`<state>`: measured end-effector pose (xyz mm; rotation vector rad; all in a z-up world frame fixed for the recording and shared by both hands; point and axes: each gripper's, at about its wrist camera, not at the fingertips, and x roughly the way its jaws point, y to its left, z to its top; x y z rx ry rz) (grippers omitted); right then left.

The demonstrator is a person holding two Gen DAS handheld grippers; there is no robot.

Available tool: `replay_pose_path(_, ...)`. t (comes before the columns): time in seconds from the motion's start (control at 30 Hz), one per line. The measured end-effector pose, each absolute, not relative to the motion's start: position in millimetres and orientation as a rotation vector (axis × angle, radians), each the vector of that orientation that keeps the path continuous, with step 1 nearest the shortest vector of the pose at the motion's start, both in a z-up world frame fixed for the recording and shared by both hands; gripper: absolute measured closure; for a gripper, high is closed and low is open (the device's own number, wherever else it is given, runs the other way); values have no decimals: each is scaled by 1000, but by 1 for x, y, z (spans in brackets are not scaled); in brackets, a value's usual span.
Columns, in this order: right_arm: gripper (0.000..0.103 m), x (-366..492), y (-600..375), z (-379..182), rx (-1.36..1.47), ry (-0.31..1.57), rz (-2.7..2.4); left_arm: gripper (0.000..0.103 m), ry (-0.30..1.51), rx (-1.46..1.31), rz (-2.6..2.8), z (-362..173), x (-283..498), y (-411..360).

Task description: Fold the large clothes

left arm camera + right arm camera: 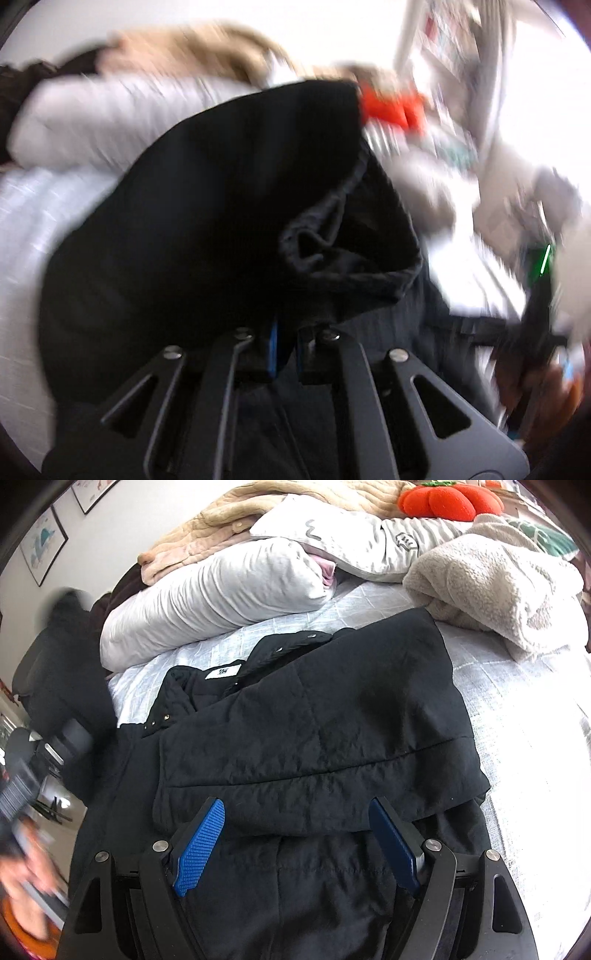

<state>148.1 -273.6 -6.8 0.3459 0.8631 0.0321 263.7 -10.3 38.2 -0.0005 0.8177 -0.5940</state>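
A black jacket [314, 731] lies on the bed with its collar and white label [222, 671] at the far end and one sleeve folded across its front. My right gripper [297, 845] hovers just above the jacket's lower part, its blue pads [201, 845] wide apart and open with nothing between them. In the blurred left wrist view, my left gripper [286, 332] is shut on the jacket's other sleeve [207, 221], whose cuff [321, 251] hangs in front of the camera. The left gripper [26, 771] also shows at the right wrist view's left edge, in a hand.
The pale quilted bed cover [517, 738] spreads out to the right of the jacket. At the far end lie a white pillow [207, 602], a beige blanket [258, 513], a cream fleece [491, 583] and an orange pumpkin cushion [443, 500]. Framed pictures [42, 542] hang on the left wall.
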Motion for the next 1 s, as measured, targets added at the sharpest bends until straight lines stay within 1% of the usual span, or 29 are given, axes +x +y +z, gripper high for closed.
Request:
replay_pose_path(0.1,20,147,-278,-8,348,864,36,93,971,160,-569,-6,249,-33)
replay_pose_path(0.17,20,146,-279,-8,349,865,47,91,979,235,-564,-14,237,-34)
replay_pose_path(0.3,20,149,-278,-7,386,871,104,90,955,269,-593,2,227,-14)
replay_pose_path(0.4,21,155,-274,-6,459,873,180,89,942,287,-607,18,222,9)
replay_pose_path(0.5,20,164,-265,-7,538,884,262,89,955,308,-613,21,216,20)
replay_pose_path(0.6,20,171,-252,-10,590,903,339,89,975,360,-618,13,207,28)
replay_pose_path(0.8,20,171,-225,-12,588,928,394,88,977,447,-611,-4,187,30)
replay_pose_path(1.0,20,180,-198,-38,624,1021,447,88,978,438,-595,-8,184,31)
